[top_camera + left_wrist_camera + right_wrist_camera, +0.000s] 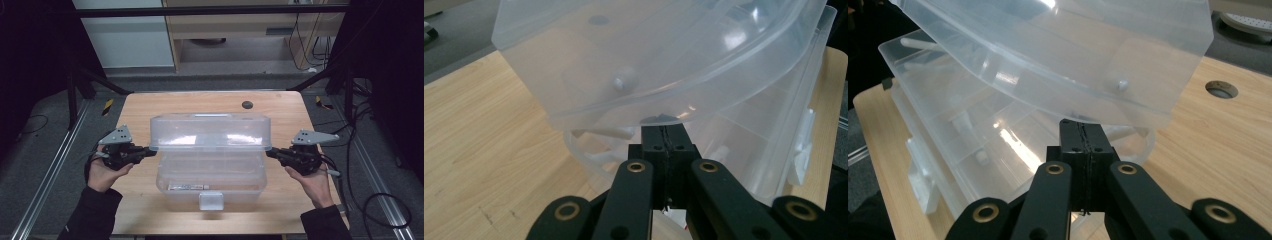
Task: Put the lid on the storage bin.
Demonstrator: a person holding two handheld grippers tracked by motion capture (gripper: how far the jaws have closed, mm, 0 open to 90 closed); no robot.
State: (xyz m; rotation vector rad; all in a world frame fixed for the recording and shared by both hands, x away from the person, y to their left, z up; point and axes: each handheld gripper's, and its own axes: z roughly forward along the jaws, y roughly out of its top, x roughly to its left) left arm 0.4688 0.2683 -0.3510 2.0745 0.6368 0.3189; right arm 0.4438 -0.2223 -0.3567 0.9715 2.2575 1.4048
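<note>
— While both forearms come in from the near edge of the wooden table (145, 107), how do the hands sit?

— One on each side of the clear plastic box (210, 187). The left hand (102, 172) cups its gripper from below, palm up, with the left gripper (151, 149) pointing level toward the box's left end. The right hand (315, 182) mirrors it, and the right gripper (270, 151) points inward at the right end.

— And the claws?

— Both pairs of jaws are pressed together, pad against pad, with nothing between them. In the left gripper view the closed tips sit right under the rim of the raised lid (649, 60); in the right gripper view the tips are likewise tucked beneath the lid's edge. Whether they actually touch the rim, I cannot tell.

— Where is the box itself?

— At the middle of the table, toward the near edge. Its lid is hinged up, tilted above the base.

— Counts?

— One box, one lid, one white latch (211, 200) on the front wall, two grippers, two hands. One small flat item (187, 187) lies inside the base; what it is stays too blurred to say. One dark round hole (247, 104) sits in the tabletop at the far side.
</note>
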